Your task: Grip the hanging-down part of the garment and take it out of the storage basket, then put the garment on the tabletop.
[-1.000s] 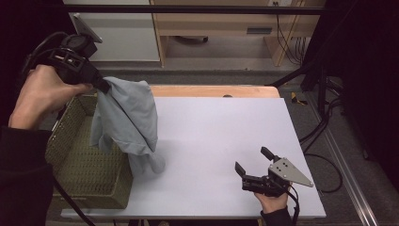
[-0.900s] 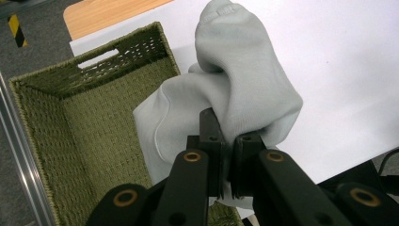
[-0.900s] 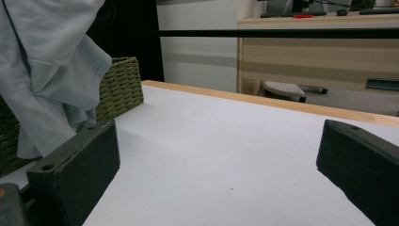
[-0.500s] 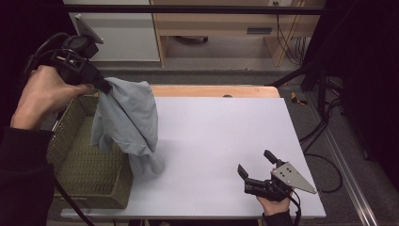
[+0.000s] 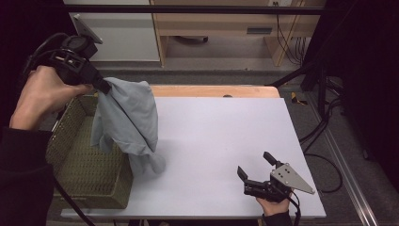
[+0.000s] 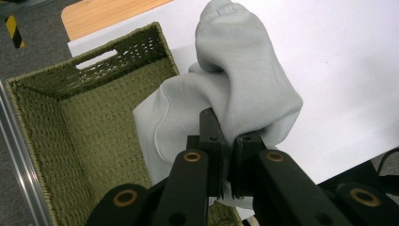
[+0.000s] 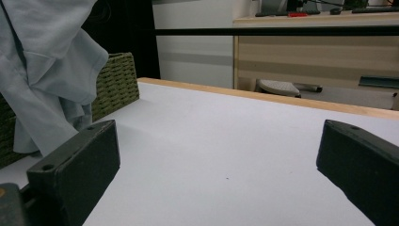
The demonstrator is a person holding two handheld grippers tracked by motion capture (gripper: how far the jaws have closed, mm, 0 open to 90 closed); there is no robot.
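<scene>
Hanging lengthwise downward from the clamped left gripper (image 5: pixel 102 87), grey garment (image 5: pixel 129 120); right gripper (image 5: pixel 256 167) agape.

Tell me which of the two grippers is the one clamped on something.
The left gripper, raised above the green basket, is shut on the grey cloth. The right gripper sits low over the white table with its jaws spread and nothing between them.

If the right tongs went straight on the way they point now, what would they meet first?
Probably nothing nearby. The right tongs stand open, low over the bare white table, and the line ahead looks free to its wooden far edge. The grey cloth and basket lie off to one side; depth is hard to judge.
</scene>
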